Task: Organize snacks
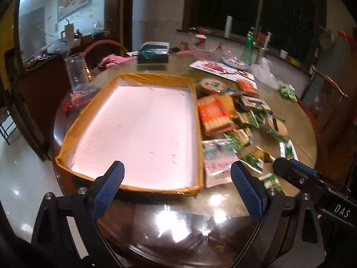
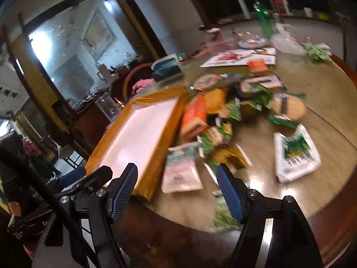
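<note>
Both claws are empty: the left gripper (image 1: 177,188) gapes wide over the bare tray (image 1: 125,185), the right gripper (image 2: 176,188) part-open above a pale snack packet (image 2: 180,167). The snacks (image 1: 234,120) lie heaped beside the tray. Sorting looks unstarted; next comes a first pick.

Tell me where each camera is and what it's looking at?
Left wrist: sits on the left gripper, looking down over the open fingers at the empty tray; the right gripper's tip pokes in.
Right wrist: sits on the right gripper, looking across its open fingers at the snack pile; the left gripper shows at left.
Both see the tray, snacks and round table.
</note>
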Motion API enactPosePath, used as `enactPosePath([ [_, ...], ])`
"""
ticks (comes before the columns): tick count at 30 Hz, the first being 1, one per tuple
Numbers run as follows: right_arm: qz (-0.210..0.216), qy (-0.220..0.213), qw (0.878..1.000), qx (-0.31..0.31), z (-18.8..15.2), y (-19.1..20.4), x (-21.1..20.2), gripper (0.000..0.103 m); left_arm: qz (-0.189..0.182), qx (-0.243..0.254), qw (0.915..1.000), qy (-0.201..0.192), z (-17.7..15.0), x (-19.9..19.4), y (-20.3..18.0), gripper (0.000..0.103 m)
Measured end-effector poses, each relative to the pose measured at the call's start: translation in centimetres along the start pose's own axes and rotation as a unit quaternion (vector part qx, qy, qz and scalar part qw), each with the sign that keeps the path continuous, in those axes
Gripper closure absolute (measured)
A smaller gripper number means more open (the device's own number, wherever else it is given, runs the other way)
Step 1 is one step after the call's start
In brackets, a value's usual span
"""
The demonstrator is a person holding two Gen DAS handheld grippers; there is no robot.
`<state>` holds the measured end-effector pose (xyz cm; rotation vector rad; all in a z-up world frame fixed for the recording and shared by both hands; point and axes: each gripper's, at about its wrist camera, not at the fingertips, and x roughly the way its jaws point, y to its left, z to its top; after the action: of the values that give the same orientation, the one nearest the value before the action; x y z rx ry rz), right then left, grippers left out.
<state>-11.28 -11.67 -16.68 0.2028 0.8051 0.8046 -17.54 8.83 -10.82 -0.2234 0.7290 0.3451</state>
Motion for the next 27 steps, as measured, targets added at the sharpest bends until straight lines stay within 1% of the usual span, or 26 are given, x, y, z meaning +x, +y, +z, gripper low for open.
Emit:
enactPosePath([
  [3, -0.014, -0.002, 1.0, -0.003, 1.5, 0.2, 0.1, 0.03, 0.0, 0.008, 0.9999, 0.006, -0.1, 0.1, -1.6, 0.007],
  [4, 0.003, -0.007, 1.0, 0.023, 1.7, -0.1, 0.8, 0.03, 0.0, 0.009, 0.9999, 0.006, -0.1, 0.3, -2.0, 0.007],
  [5, 0.008, -0.021, 1.0, 0.019, 1.9, -0.1, 0.9, 0.03, 0.0, 0.012, 0.9999, 0.006, -0.2, 0.1, -2.2, 0.007],
  [6, 0.01, -0.023, 1.0, 0.017, 2.1, -0.1, 0.8, 0.03, -0.001, 0.013, 0.9999, 0.006, -0.5, 0.0, -2.0, 0.007],
  [7, 0.016, -0.043, 0.999, 0.017, 2.2, 0.0, 0.9, 0.03, 0.001, 0.011, 0.9999, 0.005, -0.6, 0.1, -2.3, 0.007],
  [8, 0.01, -0.037, 0.999, 0.015, 2.4, 0.2, 0.6, 0.03, 0.0, 0.009, 0.9999, 0.004, -0.7, -0.1, -2.5, 0.007],
  [10, 0.01, -0.038, 0.999, 0.011, 2.2, -0.1, 0.3, 0.03, -0.002, 0.008, 1.0, 0.004, -0.8, -0.1, -2.8, 0.007],
  [11, 0.005, -0.026, 1.0, 0.014, 2.2, 0.1, 0.2, 0.03, -0.003, 0.01, 0.9999, 0.004, -1.0, -0.1, -3.0, 0.007],
  [12, -0.01, 0.012, 1.0, 0.016, 2.5, 0.5, -0.5, 0.03, -0.003, 0.01, 0.9999, 0.004, -1.1, -0.2, -3.0, 0.007],
  [18, -0.011, 0.011, 1.0, 0.023, 2.3, -0.2, -0.3, 0.03, -0.002, 0.016, 0.9999, 0.005, -1.4, -0.4, -3.4, 0.007],
  [19, -0.019, 0.032, 0.999, 0.019, 2.6, 0.3, -1.0, 0.03, -0.003, 0.017, 0.9998, 0.005, -1.4, -0.5, -3.4, 0.007],
  [27, -0.019, 0.028, 0.999, 0.011, 2.4, 0.4, -0.7, 0.03, 0.0, 0.016, 0.9998, 0.007, -1.6, -0.3, -3.3, 0.007],
])
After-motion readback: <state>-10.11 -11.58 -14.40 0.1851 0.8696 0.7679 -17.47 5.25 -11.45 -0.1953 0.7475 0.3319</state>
